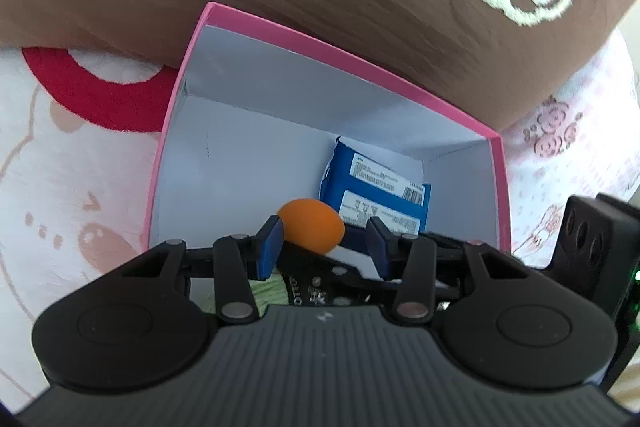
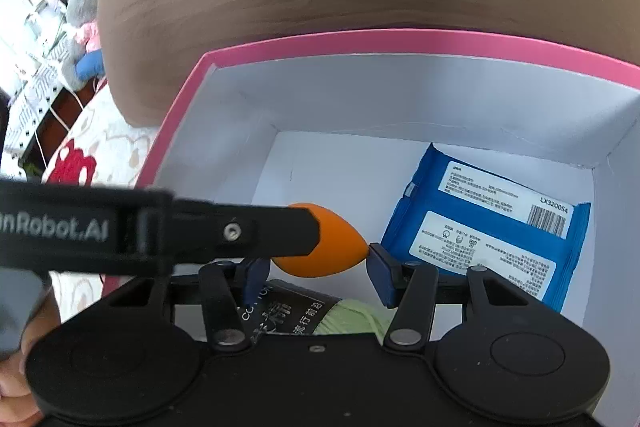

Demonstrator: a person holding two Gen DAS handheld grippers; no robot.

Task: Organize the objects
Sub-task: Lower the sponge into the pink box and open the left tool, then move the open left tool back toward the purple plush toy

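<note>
My right tool (image 2: 318,267) is clamped on the orange egg-shaped foam sponge (image 2: 340,247). It is above the pink cardboard box (image 2: 360,43), which sits on a soft pink-and-white printed blanket (image 1: 60,187). My left tool (image 1: 325,243) is apart.

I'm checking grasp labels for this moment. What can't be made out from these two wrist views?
- Grip on the orange sponge: the left wrist view shows a gap beside one pad of the left gripper. In the right wrist view that gripper's finger covers the sponge's side, so which gripper holds it is unclear.
- Green yarn: right wrist view, mostly hidden beneath the right gripper.
- Blue packet print: too small, both views.
- Pink box near wall: hidden by the gripper bodies.
</note>
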